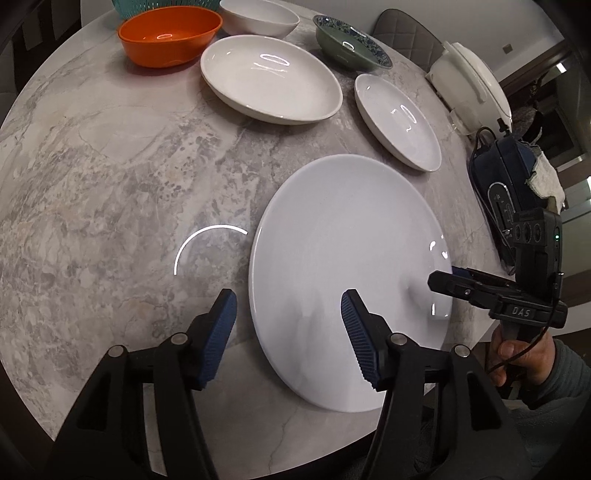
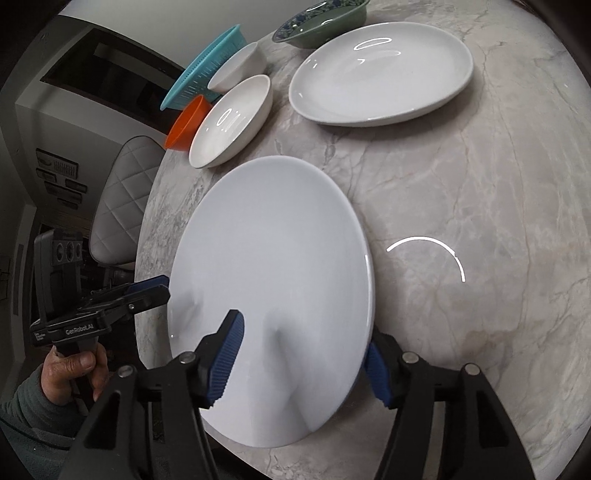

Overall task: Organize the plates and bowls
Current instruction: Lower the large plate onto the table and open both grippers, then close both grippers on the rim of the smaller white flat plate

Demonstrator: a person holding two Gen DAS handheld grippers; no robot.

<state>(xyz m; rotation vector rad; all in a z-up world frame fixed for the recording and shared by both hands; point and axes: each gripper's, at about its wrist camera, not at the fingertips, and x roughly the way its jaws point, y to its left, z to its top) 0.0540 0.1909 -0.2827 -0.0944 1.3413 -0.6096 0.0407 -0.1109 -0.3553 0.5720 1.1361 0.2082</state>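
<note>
The round marble tabletop (image 1: 110,177) carries everything, its grey-veined surface bare on the side away from the dishes. Lying flat at its near edge is the large white plate (image 1: 347,266), the biggest dish here, with both grippers at its rim. Farther in sit a deep oval white dish (image 1: 271,79) and a smaller white plate (image 1: 399,122), the two near each other but apart. Behind them stand an orange bowl (image 1: 170,37), a white bowl (image 1: 258,16) and a green patterned bowl (image 1: 351,46), with a teal basket (image 2: 207,74) at the far edge, touching or just behind the orange bowl. A white lidded cooker (image 1: 469,88) and a dark blue case (image 1: 506,177) rest at the side of the tabletop. The left gripper (image 1: 288,310) is spread, one blue finger over the plate and the other over bare marble, so the plate's rim lies between them with neither pad pressing on it. The right gripper (image 2: 303,350) is likewise spread across the opposite rim, one finger above the plate and the other beside its edge, not pinching. A hand (image 2: 74,373) in a grey-green sleeve holds the left gripper's handle.
</note>
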